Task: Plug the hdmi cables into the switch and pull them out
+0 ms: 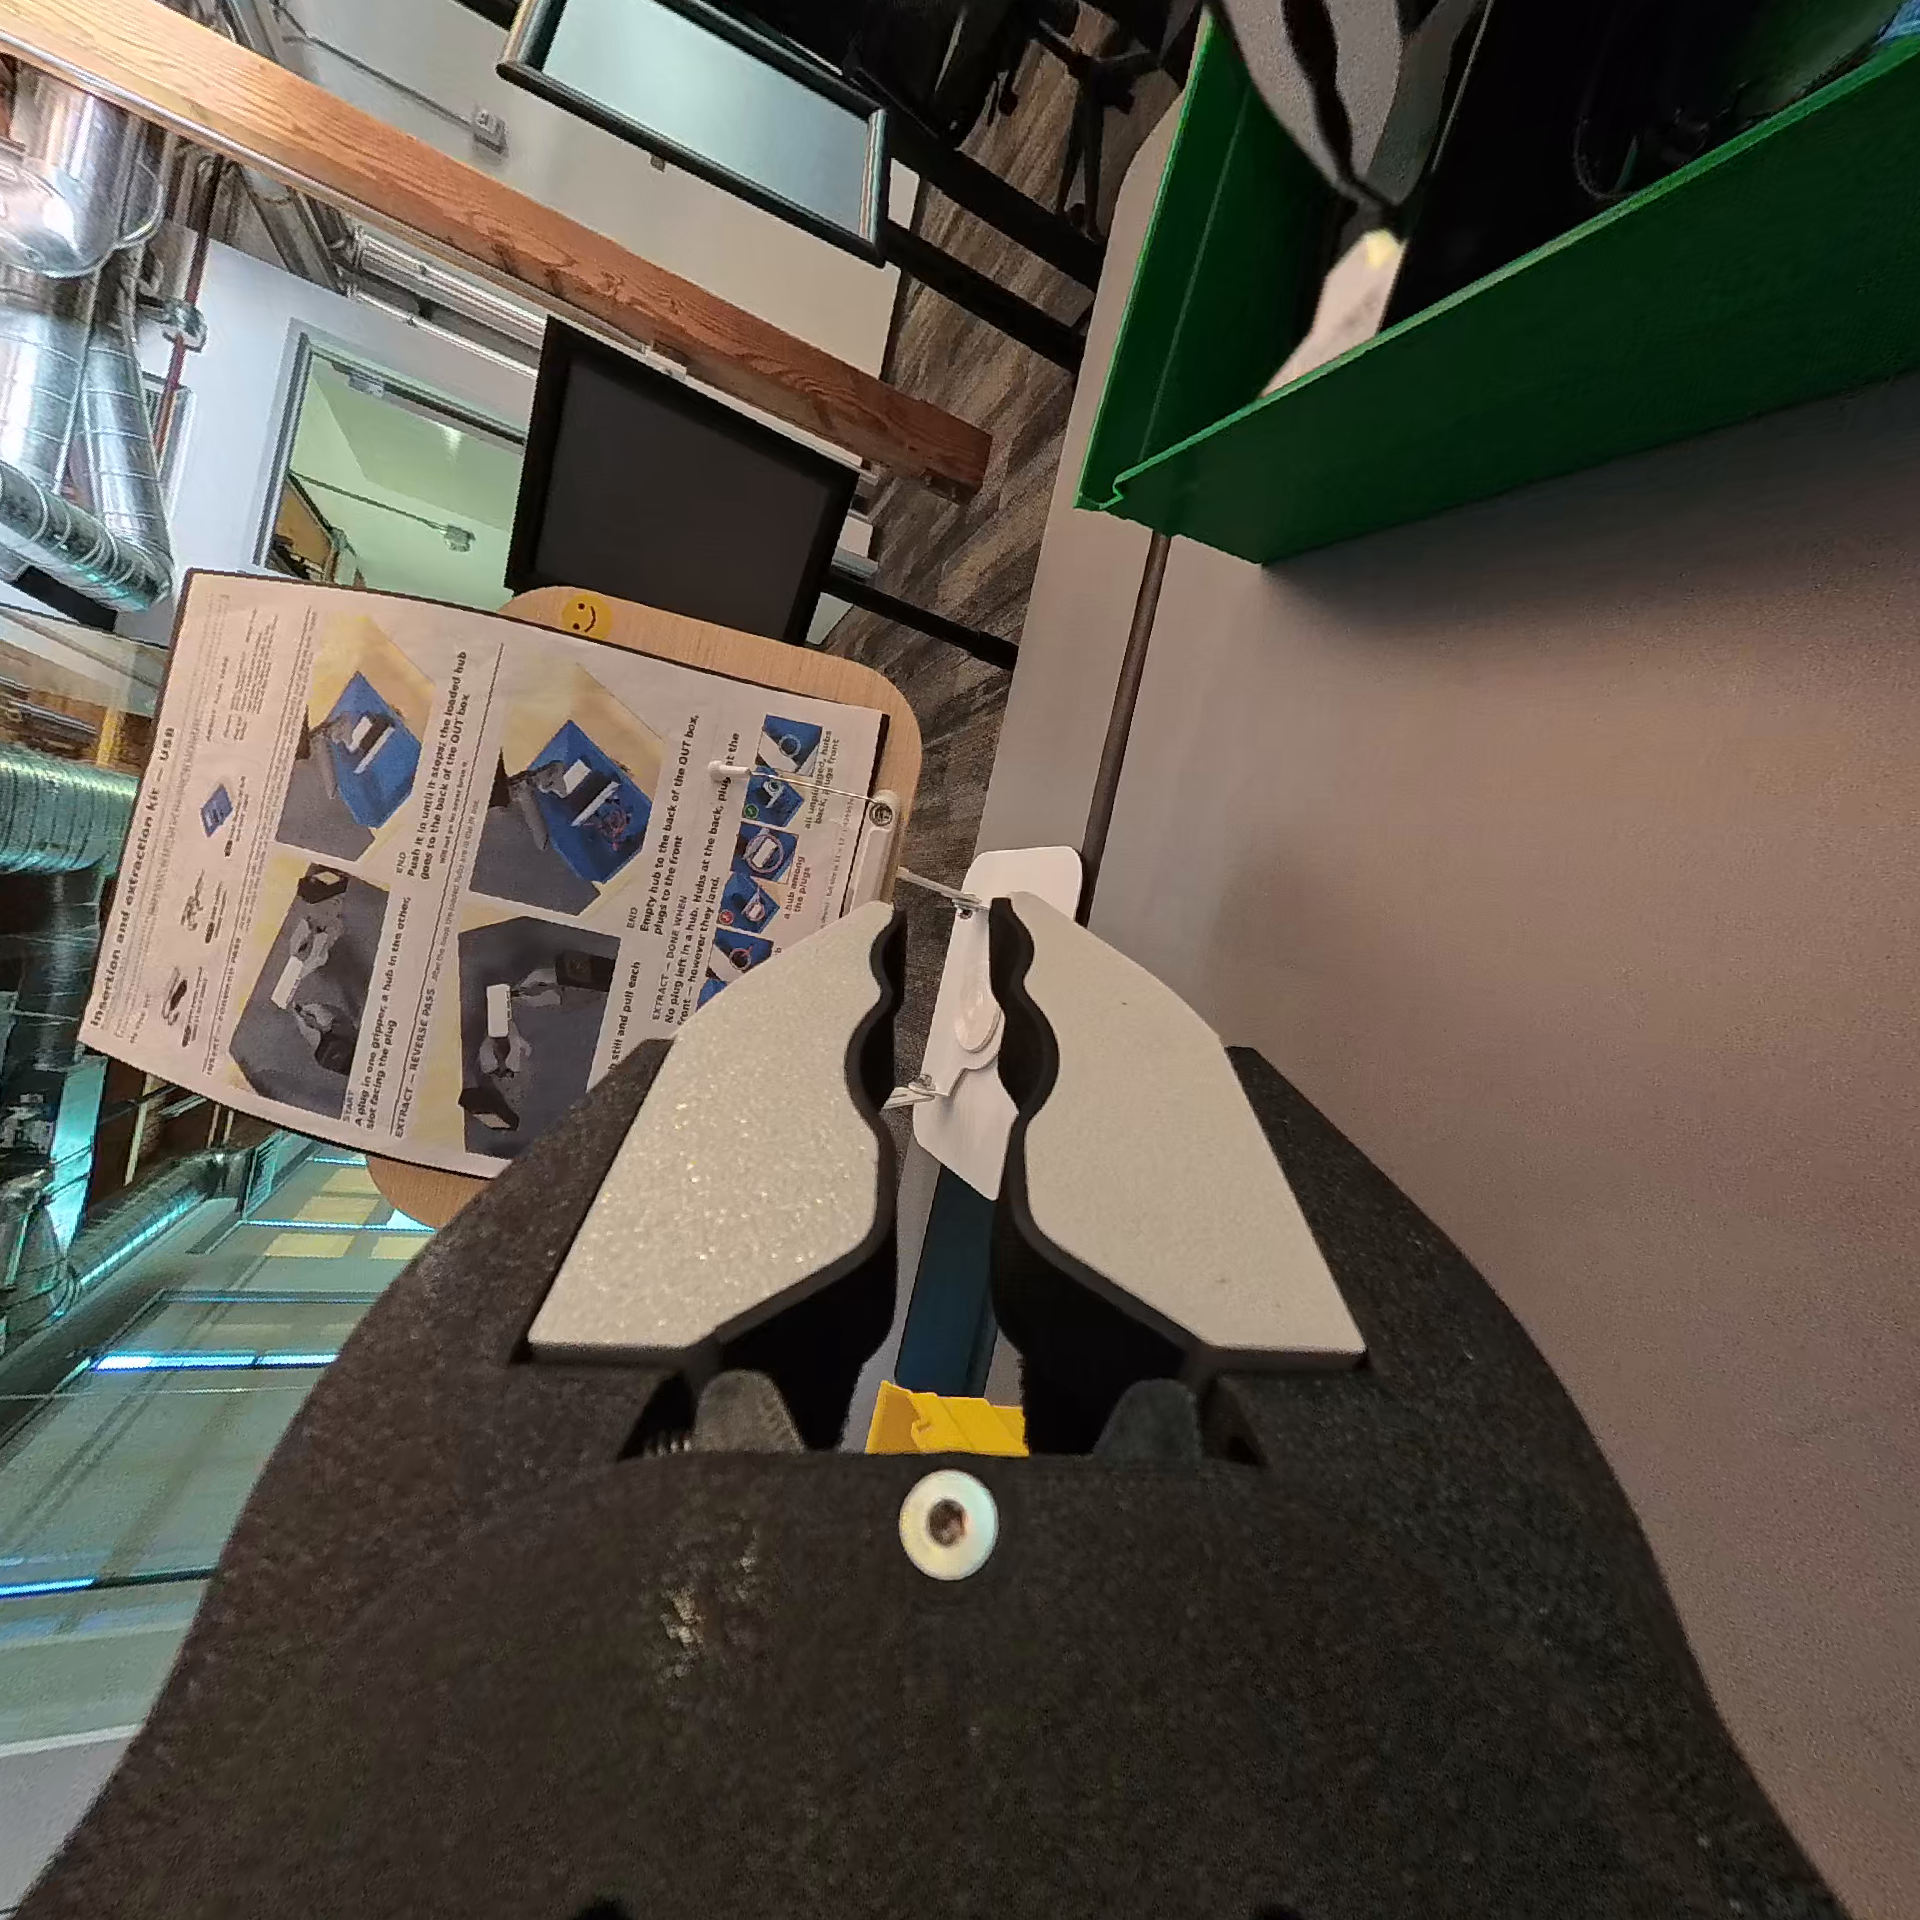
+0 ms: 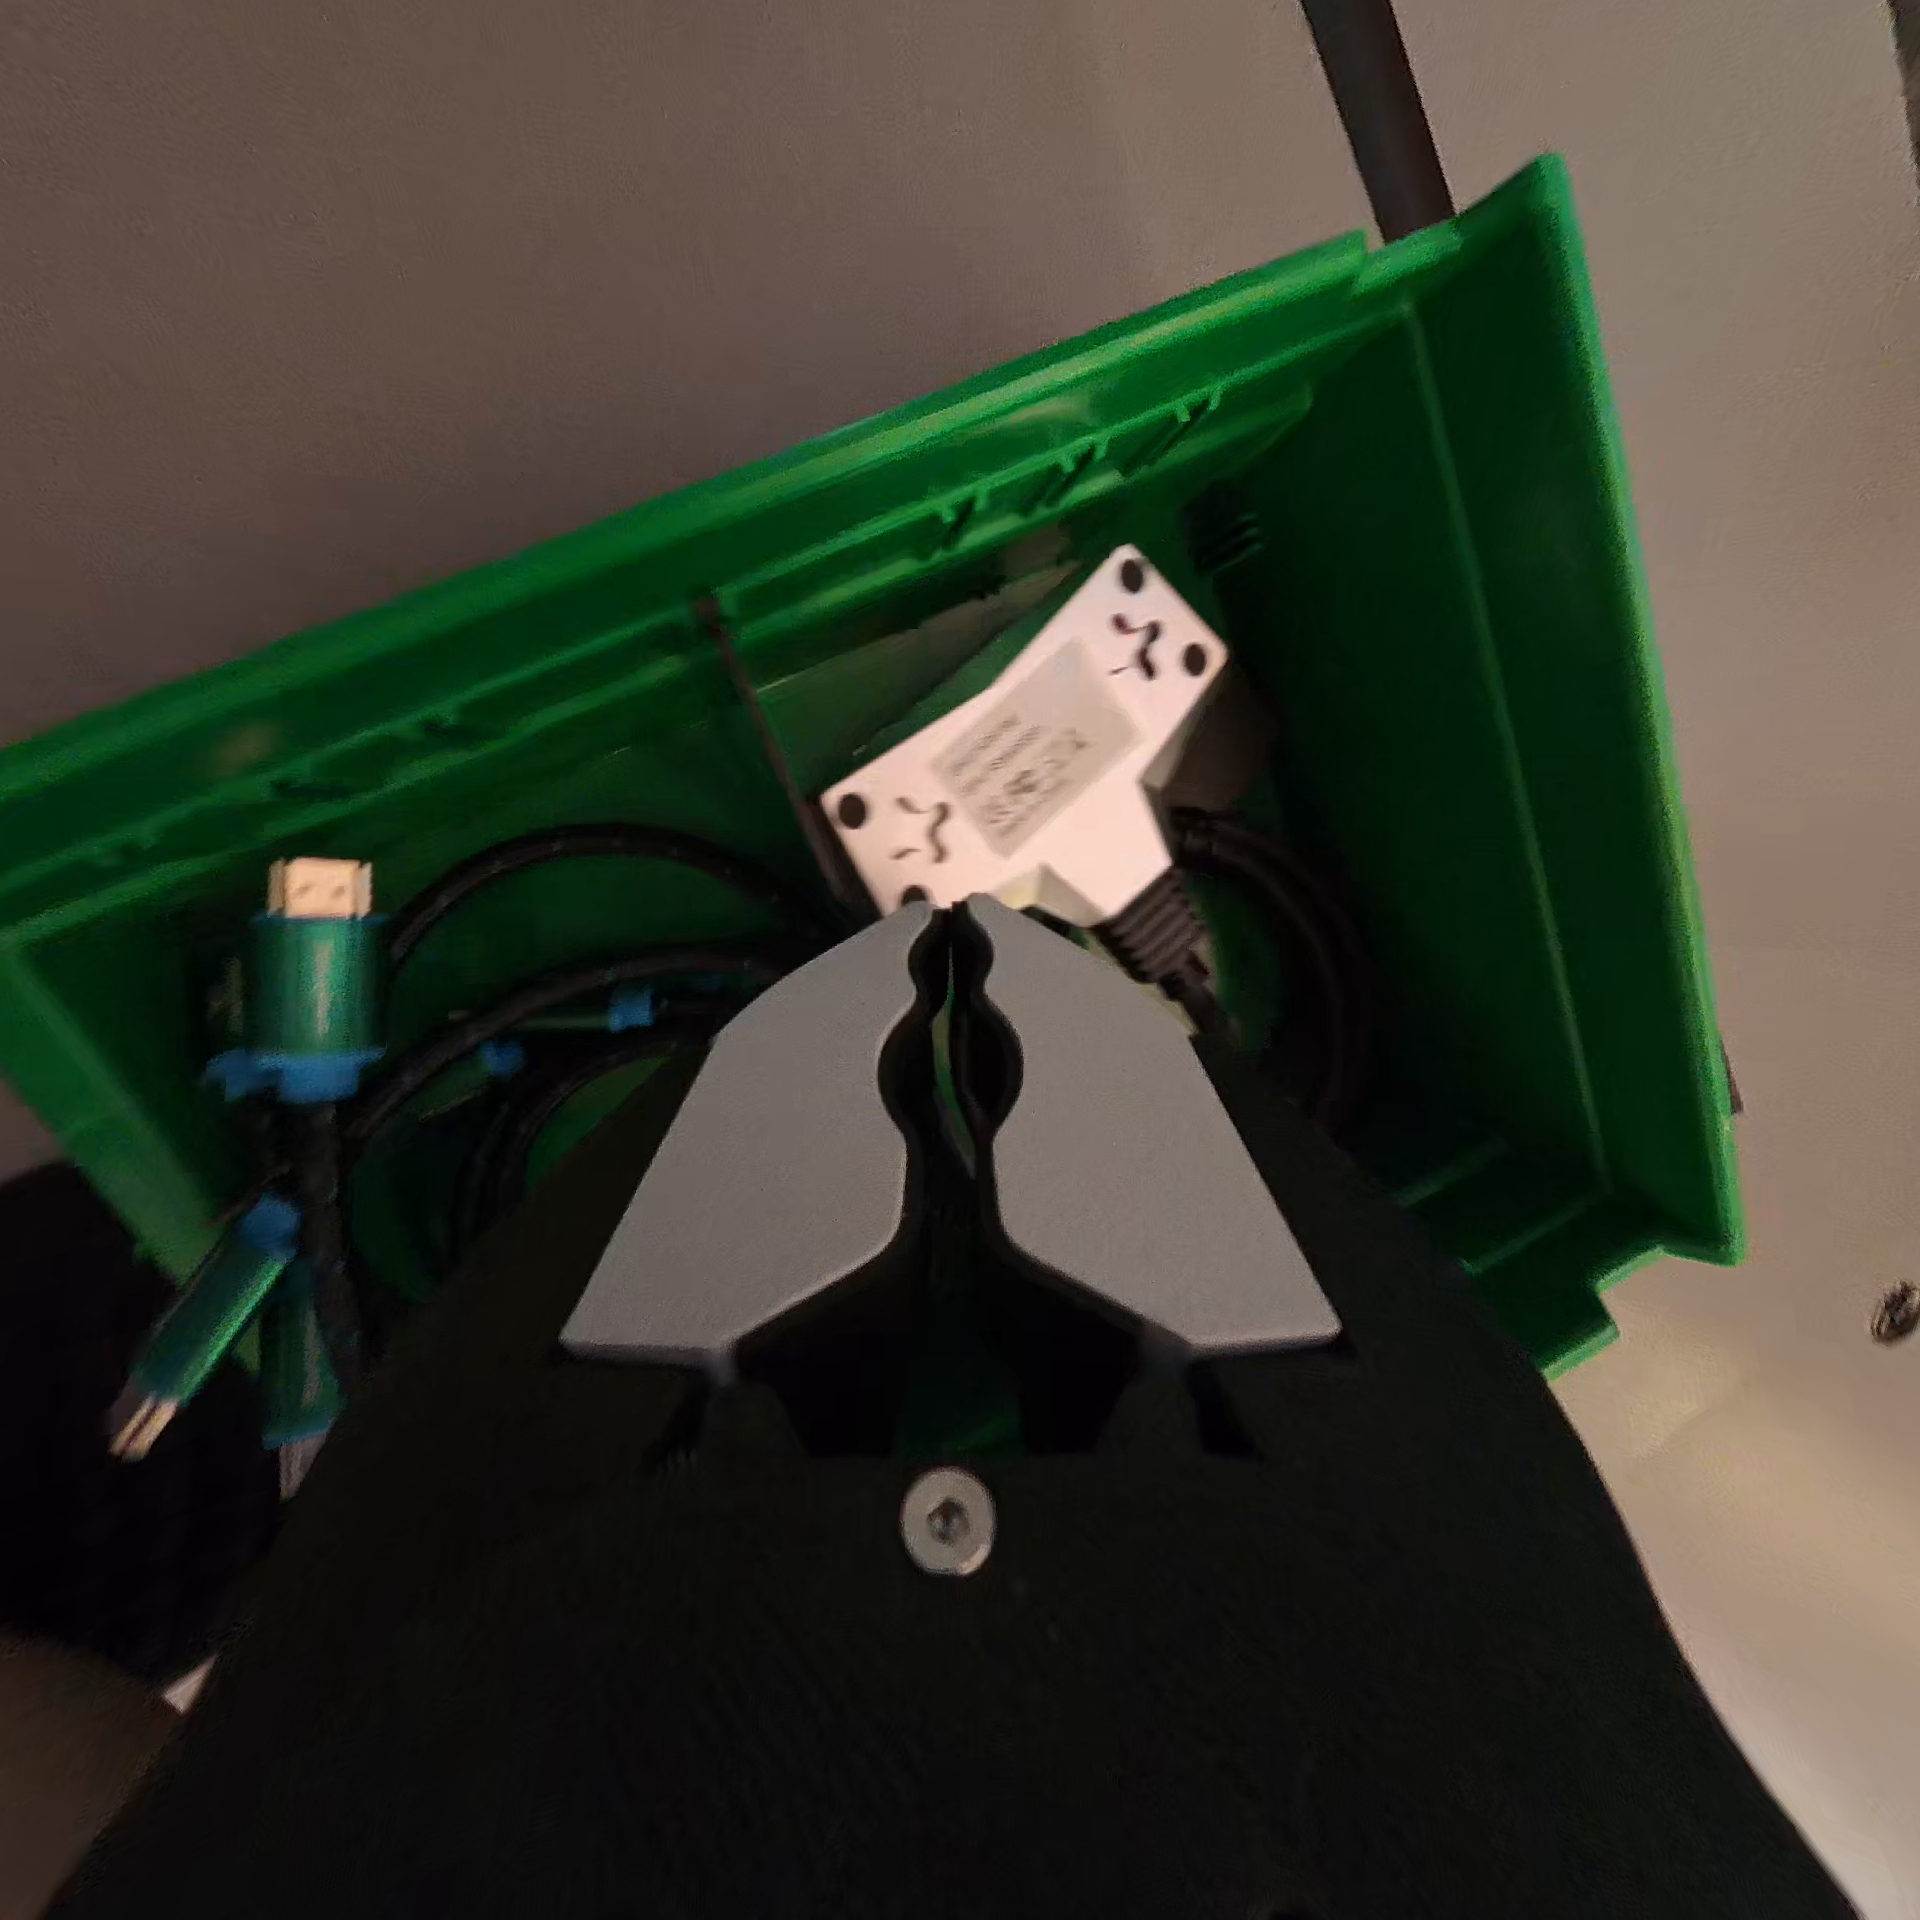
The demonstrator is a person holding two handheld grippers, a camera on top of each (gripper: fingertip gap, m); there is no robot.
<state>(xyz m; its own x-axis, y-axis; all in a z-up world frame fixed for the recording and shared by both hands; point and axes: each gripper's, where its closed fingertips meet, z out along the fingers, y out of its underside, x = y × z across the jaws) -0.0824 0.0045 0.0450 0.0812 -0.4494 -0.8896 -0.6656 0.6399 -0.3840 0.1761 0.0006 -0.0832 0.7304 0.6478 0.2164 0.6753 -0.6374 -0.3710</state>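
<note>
Right wrist view: the green bin [image 2: 1475, 644] serves as the landmark. Inside it, toward its far right corner, lies the white switch [image 2: 1039, 748], underside up, bearing a pale label and dark round feet. Its long axis runs diagonally, from the lower left toward the bin's upper right corner. A black ribbed cable [image 2: 1153, 935] leaves the switch's near edge and trails toward the camera. The right gripper [image 2: 952, 914] reaches into the bin, its tips just at the switch's near left corner; the grey fingers [image 2: 810, 1132] stand together, meeting at the tips, and a thin dark strand shows in the slit between them, though a grip on it cannot be confirmed. At the bin's left end, a green-sleeved HDMI plug [image 2: 317, 935] stands free, its metal tip pointing toward the bin's far wall, long axis roughly perpendicular to that wall. A second plug [image 2: 177, 1361] lies lower at the same end, tip pointing out past the bin's near left edge. Black cable loops [image 2: 582, 894] with blue ties fill the bin's floor between plugs and switch.

Left wrist view: the left gripper [image 1: 943, 925] is outside the bin, below its near wall [image 1: 1538, 416], over the grey table [image 1: 1558, 935]. Its fingers [image 1: 727, 1122] stand slightly apart, holding nothing. Beyond them stands a clipboard with a printed sheet [image 1: 436, 862].
</note>
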